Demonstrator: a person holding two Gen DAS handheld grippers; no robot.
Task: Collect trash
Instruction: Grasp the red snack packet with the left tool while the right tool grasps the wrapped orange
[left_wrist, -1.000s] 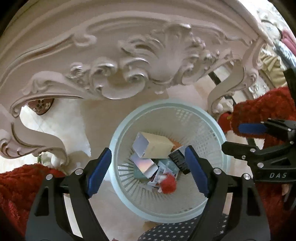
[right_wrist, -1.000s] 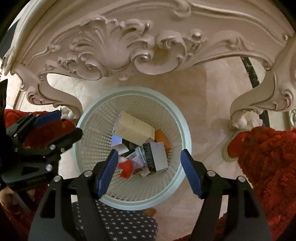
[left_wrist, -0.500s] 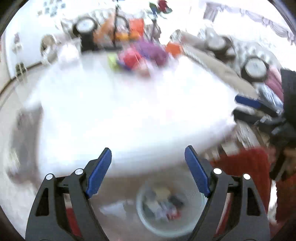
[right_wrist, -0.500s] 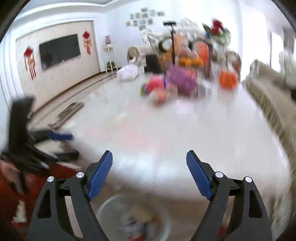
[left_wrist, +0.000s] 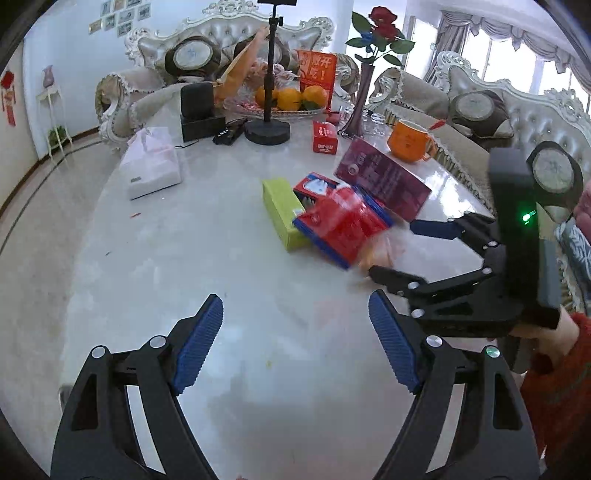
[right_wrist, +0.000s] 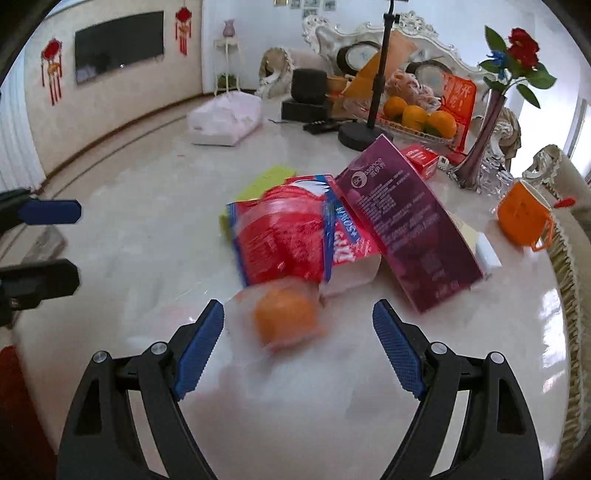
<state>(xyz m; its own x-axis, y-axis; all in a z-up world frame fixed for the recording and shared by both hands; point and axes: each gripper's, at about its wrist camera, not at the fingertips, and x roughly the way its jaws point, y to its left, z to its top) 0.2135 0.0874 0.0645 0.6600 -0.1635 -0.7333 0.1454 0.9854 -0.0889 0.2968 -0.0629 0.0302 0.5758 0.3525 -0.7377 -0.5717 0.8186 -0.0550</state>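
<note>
On the white marble table lies a heap of trash: a green box, a red and blue packet and a purple carton. My left gripper hangs open and empty over bare table short of the heap. My right gripper is open too. A blurred orange item in clear wrap lies on the table just ahead of the gap, untouched by the pads. Behind it are the red packet and the purple carton. The left view shows the right gripper beside the heap.
At the back of the table stand a white tissue pack, a black stand, a fruit tray with oranges, a small red box, a vase of roses and an orange mug. Ornate sofas ring the table.
Both grippers have risen from over the waste basket under the table's edge to above the tabletop. The basket has left view. The right jaws stand a little wider.
</note>
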